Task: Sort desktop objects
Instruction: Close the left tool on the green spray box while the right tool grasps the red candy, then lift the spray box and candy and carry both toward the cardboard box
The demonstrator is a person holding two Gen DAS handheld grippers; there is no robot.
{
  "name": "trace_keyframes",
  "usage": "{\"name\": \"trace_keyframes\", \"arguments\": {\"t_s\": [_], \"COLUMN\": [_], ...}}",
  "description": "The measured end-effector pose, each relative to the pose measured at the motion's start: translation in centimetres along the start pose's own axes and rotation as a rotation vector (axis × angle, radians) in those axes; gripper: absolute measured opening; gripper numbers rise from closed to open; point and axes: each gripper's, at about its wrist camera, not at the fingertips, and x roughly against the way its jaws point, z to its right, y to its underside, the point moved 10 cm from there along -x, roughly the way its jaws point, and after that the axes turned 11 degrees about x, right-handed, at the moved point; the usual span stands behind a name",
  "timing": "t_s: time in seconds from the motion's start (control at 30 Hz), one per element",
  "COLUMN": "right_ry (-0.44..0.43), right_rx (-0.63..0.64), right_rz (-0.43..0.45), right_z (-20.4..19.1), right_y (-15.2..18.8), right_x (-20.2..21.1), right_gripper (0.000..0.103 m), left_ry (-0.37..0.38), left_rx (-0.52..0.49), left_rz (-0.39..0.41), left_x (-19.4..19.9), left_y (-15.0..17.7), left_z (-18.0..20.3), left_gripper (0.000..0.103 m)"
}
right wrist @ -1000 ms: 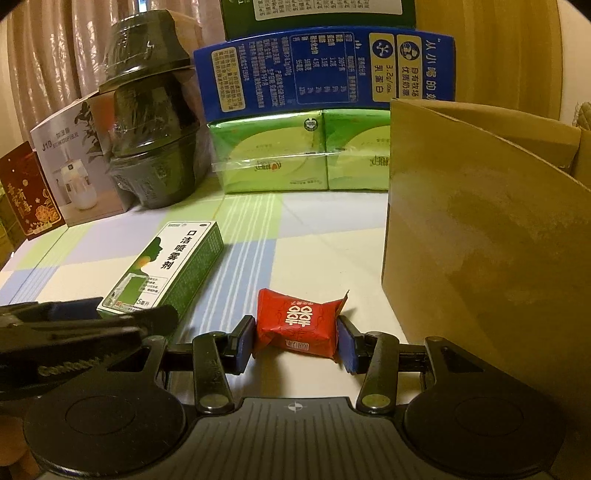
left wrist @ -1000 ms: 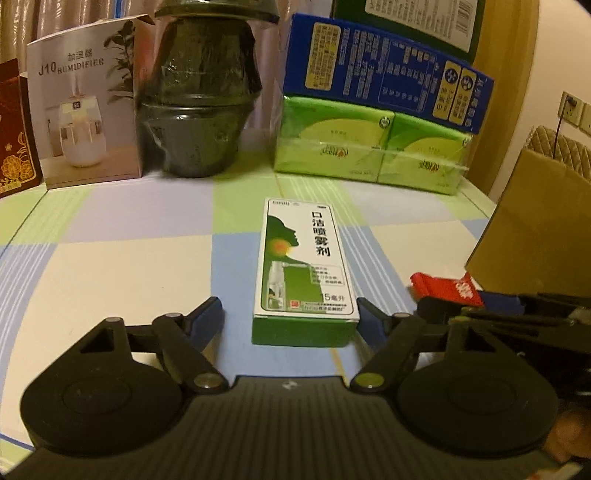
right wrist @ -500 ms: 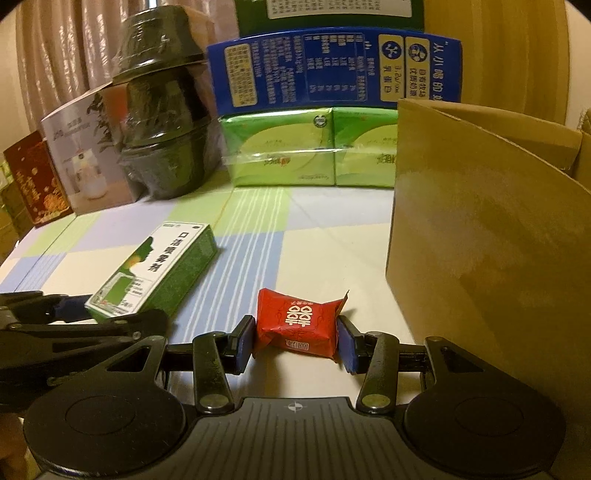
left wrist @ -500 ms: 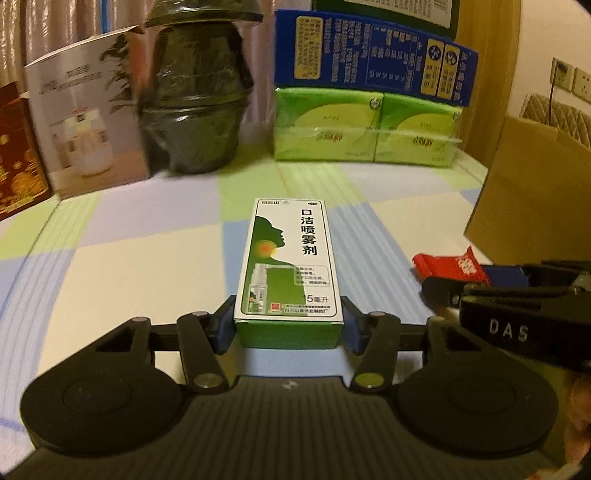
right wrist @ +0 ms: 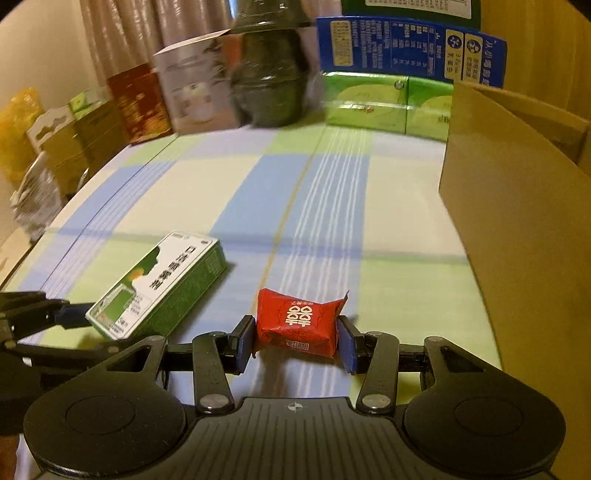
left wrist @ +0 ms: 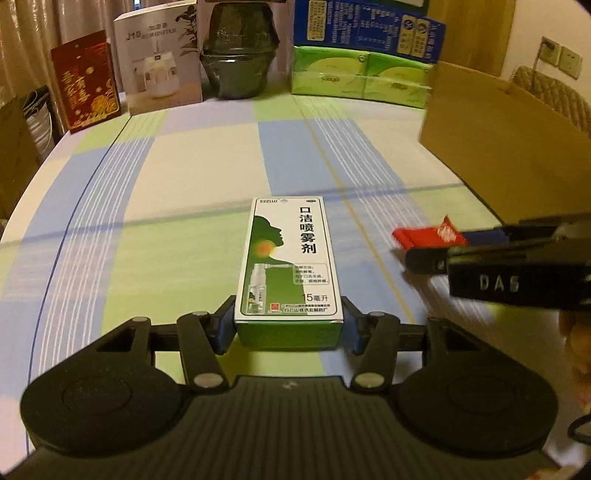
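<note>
The spray box (left wrist: 290,266), green and white with a throat-spray picture on its top face, sits lengthwise between the pads of my left tool (left wrist: 288,325), which has just been closing on it; both blue pads now press its near end, one on each long side. I cannot tell whether the box is clear of the counter (left wrist: 184,206) or resting on it. In the right wrist view the same box (right wrist: 162,284) appears at lower left, angled, with the left tool's black fingers at its near end.

My right tool (right wrist: 295,339) is clamped on a red candy packet (right wrist: 299,321) (white double character printed on the wrapper), one pad on each short end. In the left wrist view that packet (left wrist: 428,236) pokes out ahead of the right tool's dark fingers, to the right of the spray box and apart from it.

The counter carries a checked cloth in green, blue and cream. A brown cardboard box (right wrist: 517,206) stands at the right edge, its wall close beside the candy packet. Along the far edge, left to right: a red gift box (left wrist: 86,81), a white humidifier carton (left wrist: 162,59), a stack of dark wrapped bowls (left wrist: 238,51), green tissue packs (left wrist: 360,77) with a blue carton (left wrist: 369,27) on top. The right wrist view is blurred toward the back.
</note>
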Motion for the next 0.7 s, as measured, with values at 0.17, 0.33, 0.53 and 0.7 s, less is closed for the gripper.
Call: {"name": "trace_keyframes", "arguments": {"t_s": [0.17, 0.33, 0.53, 0.7], "right_ry": [0.04, 0.073, 0.095, 0.108], "right_rx": [0.048, 0.07, 0.048, 0.03], "right_rz": [0.008, 0.047, 0.058, 0.068], "right_z": [-2.5, -3.4, -2.6, -2.1], "right_y": [4.0, 5.2, 4.9, 4.9], "right_x": [2.4, 3.2, 2.7, 2.7], "right_gripper": [0.044, 0.048, 0.057, 0.066], "left_ry": [0.001, 0.008, 0.014, 0.009], "left_rx": [0.027, -0.008, 0.023, 0.037], "left_rz": [-0.009, 0.024, 0.035, 0.031], "left_x": [2.4, 3.1, 2.2, 1.4], "left_y": [3.0, 2.8, 1.7, 1.2], "left_z": [-0.1, -0.2, -0.6, -0.6], "left_gripper": [0.055, 0.067, 0.067, 0.067]}}
